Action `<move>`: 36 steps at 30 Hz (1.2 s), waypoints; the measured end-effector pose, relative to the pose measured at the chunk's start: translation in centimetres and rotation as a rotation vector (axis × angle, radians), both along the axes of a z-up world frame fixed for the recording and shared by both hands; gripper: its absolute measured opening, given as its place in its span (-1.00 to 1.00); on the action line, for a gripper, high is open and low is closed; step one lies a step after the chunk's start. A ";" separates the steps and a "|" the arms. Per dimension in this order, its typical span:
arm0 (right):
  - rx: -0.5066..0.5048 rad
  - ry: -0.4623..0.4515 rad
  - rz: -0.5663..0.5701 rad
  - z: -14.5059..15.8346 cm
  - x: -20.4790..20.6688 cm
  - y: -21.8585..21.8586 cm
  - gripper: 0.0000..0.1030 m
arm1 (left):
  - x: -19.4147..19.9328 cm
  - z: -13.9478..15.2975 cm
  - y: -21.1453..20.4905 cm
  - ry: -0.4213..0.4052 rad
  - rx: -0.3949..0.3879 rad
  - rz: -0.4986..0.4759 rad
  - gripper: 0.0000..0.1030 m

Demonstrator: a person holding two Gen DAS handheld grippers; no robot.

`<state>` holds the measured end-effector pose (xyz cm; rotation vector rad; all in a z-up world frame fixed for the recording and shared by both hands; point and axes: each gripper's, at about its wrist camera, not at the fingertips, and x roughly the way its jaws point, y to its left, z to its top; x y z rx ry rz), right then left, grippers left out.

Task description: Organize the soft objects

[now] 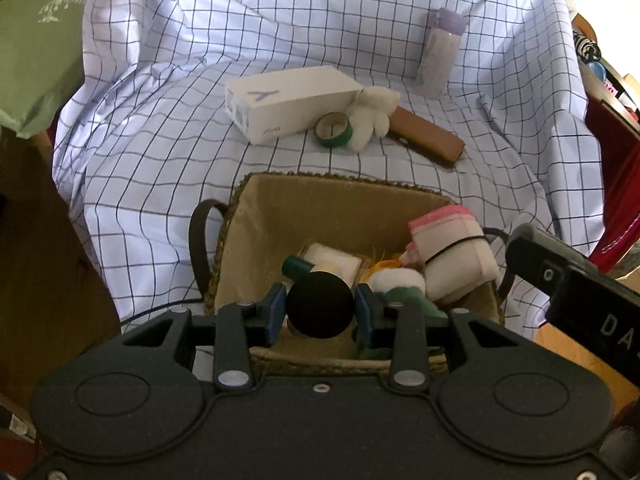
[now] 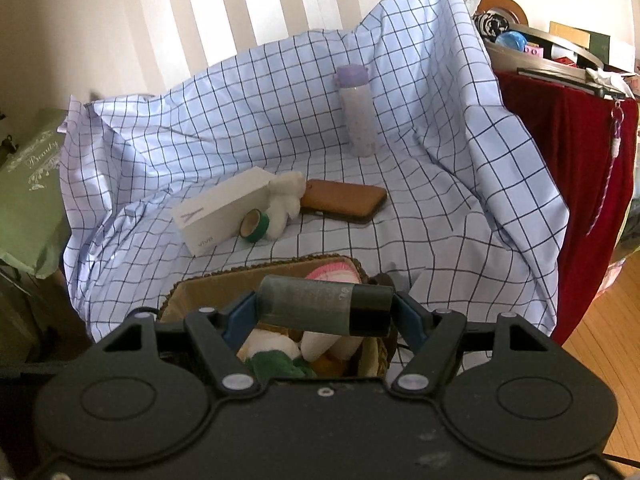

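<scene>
A woven basket (image 1: pixel 236 216) (image 2: pixel 188 286) sits on the checked cloth near me and holds a pink-and-white soft roll (image 1: pixel 452 240), a white-and-green plush (image 1: pixel 400 284) (image 2: pixel 272 356) and a cream pad (image 1: pixel 332 260). My left gripper (image 1: pixel 320 312) is shut on a black round-ended object (image 1: pixel 320 306) above the basket. My right gripper (image 2: pixel 324 312) is shut on a dark green-black tube (image 2: pixel 324 306) held crosswise over the basket. A small white plush toy (image 1: pixel 372 114) (image 2: pixel 284 200) lies on the cloth beyond.
On the cloth lie a white box (image 1: pixel 288 100) (image 2: pixel 220 212), a green tape roll (image 1: pixel 334 130) (image 2: pixel 254 224), a brown case (image 1: pixel 428 140) (image 2: pixel 344 200) and a lilac bottle (image 1: pixel 440 48) (image 2: pixel 356 108). A red-draped cluttered table (image 2: pixel 560 120) stands right; a green bag (image 1: pixel 36 40) left.
</scene>
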<state>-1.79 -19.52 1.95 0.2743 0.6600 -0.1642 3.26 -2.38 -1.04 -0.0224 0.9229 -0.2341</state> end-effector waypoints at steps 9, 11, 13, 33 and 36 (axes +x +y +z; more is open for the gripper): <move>0.003 0.017 0.014 -0.2 0.3 0.0 0.40 | -0.7 -0.3 0.5 -0.022 0.024 0.044 0.09; 0.000 0.022 0.020 -0.3 0.4 0.1 0.40 | -0.8 -0.3 0.7 -0.026 0.030 0.062 0.23; -0.002 0.027 0.030 -0.3 0.6 0.0 0.40 | -1.0 -0.3 0.8 -0.035 0.044 0.079 0.24; -0.092 0.014 0.162 0.8 4.2 3.2 0.38 | -1.5 -0.8 1.6 -0.022 0.077 0.113 0.26; -0.095 0.006 0.172 1.0 4.3 3.6 0.38 | -1.5 -0.8 1.5 -0.020 0.077 0.111 0.26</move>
